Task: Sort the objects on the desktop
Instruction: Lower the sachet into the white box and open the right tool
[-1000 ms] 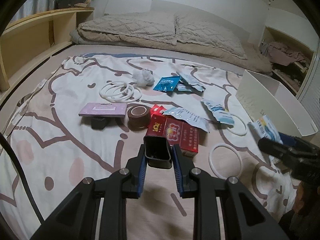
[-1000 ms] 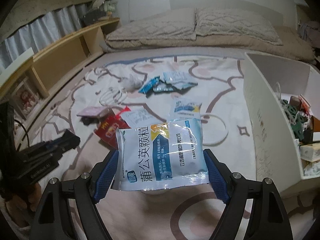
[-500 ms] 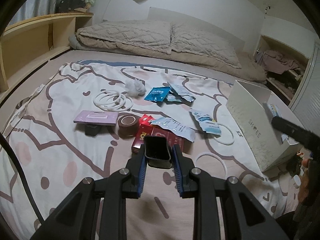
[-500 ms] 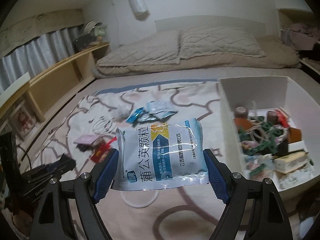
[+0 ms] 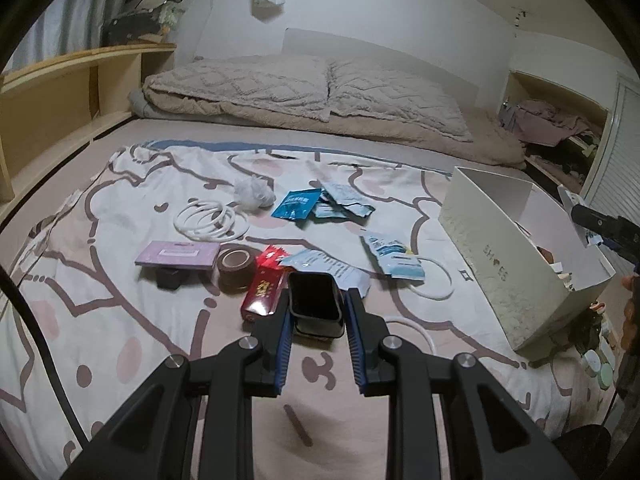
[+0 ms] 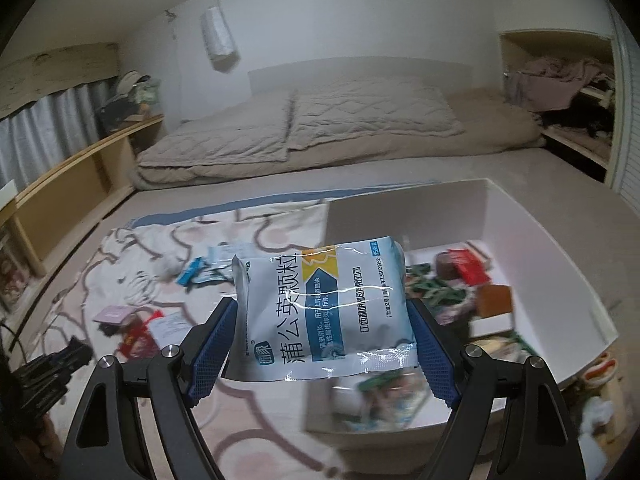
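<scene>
Right gripper (image 6: 322, 344) clamps a sachet (image 6: 326, 308) above the box (image 6: 560, 264)—next, release; left gripper (image 5: 316, 320) grips a black case (image 5: 316, 300).

The room is dim, lit softly from above, with a cool grey cast and weak shadows. Both views bulge fisheye-style, dark at the corners. A glare streak crosses the packet (image 6: 324, 308). The box (image 6: 520, 216) contents smear with motion blur; the left view is sharper.

"蒲公英颗粒" in large characters on white-blue packet (image 6: 326, 308); small print illegible.
</scene>
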### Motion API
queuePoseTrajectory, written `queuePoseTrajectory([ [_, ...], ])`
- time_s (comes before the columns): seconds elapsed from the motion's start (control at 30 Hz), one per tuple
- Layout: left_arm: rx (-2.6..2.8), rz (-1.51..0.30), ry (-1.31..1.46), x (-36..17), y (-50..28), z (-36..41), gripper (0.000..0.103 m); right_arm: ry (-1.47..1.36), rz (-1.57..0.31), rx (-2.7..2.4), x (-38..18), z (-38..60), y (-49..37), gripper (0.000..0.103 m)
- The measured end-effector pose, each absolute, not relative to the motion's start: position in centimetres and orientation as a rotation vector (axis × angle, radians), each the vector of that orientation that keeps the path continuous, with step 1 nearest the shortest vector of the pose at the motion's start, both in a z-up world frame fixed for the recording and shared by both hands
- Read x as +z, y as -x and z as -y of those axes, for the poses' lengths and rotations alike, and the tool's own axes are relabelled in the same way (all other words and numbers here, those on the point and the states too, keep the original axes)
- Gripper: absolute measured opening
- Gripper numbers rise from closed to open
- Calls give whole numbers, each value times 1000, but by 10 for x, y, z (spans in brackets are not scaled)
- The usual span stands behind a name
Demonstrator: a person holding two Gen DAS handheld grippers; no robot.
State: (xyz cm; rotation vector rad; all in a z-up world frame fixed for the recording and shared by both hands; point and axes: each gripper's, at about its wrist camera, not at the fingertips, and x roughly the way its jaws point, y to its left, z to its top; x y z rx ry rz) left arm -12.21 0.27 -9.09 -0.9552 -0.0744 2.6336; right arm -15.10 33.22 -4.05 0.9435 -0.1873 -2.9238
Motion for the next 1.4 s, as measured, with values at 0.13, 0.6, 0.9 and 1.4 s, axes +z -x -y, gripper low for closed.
queuePoseTrajectory([
  [0.13, 2622, 65, 936, -87, 120, -14, 25, -976, 194, -2959, -40, -358, 154, 84],
  [0.6, 2522, -6, 878, -71, 114, -81, 25, -1161, 225, -3016, -58, -433, 183, 84],
  [0.9, 2459, 0, 849, -60, 119, -124, 25, -1338, 149, -2973, -75, -448, 211, 84],
  [1.4, 2363, -4, 797, -46, 119, -194, 25, -1525, 121, -2851, -83, -447, 266, 84],
])
